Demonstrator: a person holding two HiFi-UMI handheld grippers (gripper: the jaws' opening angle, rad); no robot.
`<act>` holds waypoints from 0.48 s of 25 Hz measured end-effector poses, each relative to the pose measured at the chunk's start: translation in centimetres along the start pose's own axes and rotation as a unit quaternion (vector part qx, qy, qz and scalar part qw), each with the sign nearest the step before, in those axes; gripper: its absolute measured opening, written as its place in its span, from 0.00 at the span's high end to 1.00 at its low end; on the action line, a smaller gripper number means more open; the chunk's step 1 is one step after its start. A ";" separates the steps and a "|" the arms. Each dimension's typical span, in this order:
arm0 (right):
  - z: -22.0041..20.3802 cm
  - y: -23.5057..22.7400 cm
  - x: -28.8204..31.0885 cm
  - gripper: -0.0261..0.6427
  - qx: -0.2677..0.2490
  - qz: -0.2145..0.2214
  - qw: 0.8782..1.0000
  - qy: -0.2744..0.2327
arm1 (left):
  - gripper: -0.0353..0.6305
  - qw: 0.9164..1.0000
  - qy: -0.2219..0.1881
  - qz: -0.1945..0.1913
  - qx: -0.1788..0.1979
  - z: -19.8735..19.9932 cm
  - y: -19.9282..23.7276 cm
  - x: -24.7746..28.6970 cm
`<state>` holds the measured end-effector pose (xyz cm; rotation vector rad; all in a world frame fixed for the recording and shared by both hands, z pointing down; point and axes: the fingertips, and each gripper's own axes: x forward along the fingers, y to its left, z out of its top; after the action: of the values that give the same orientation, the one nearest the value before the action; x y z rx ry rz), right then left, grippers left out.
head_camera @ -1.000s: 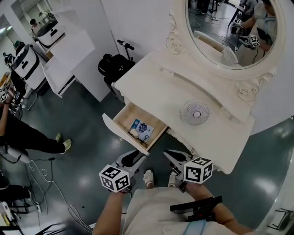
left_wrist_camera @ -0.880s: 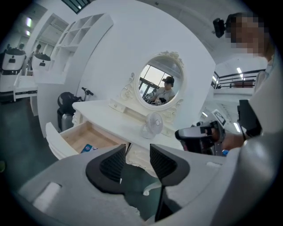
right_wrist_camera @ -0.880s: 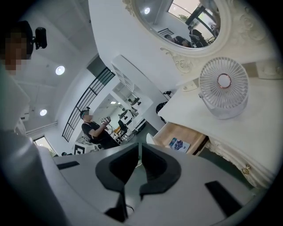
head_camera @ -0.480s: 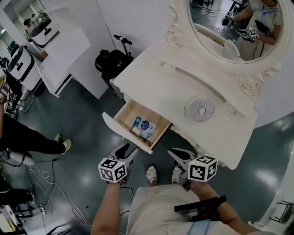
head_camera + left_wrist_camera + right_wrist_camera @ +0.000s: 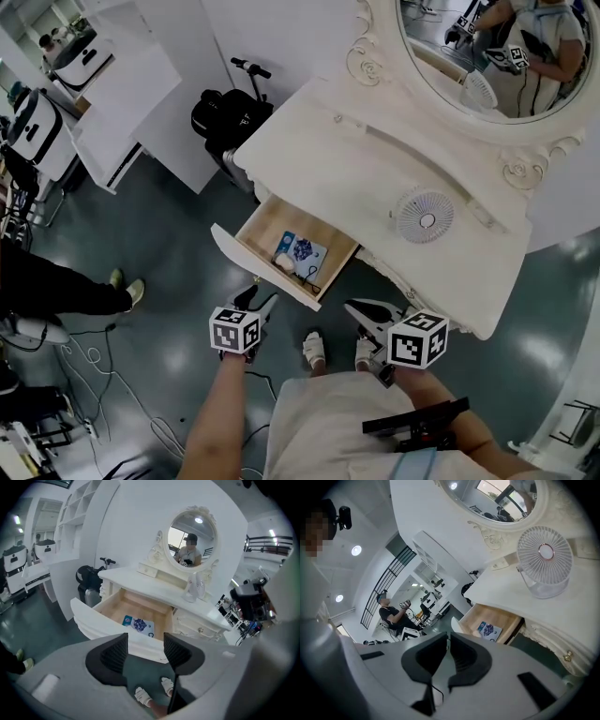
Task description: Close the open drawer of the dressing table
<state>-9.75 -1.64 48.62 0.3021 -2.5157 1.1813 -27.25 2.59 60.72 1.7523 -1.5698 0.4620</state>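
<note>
Under dressing table top, open drawer

Head view: above the person, facing steeply down over worktop, drawer and mirror.
Left gripper view: on the left claw, low, near the drawer front, facing the mirror.
Right gripper view: on the right claw, low, close under the worktop edge.
Shared by all three: drawer, worktop, mirror.
</note>
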 end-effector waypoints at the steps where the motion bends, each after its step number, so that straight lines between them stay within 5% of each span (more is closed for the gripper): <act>1: 0.0 -0.1 0.2 0.93 0.001 -0.002 1.000 0.001 | 0.61 1.000 0.006 0.002 0.002 -0.3 0.5 0.3; 12: -0.1 -1.1 1.7 0.93 0.018 -0.034 0.999 0.004 | 0.61 0.997 0.079 0.013 0.014 -3.4 5.2 3.5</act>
<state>-10.98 -2.32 50.12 0.3870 -2.4586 1.2001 -30.86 2.60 66.87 1.6744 -1.4826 0.6237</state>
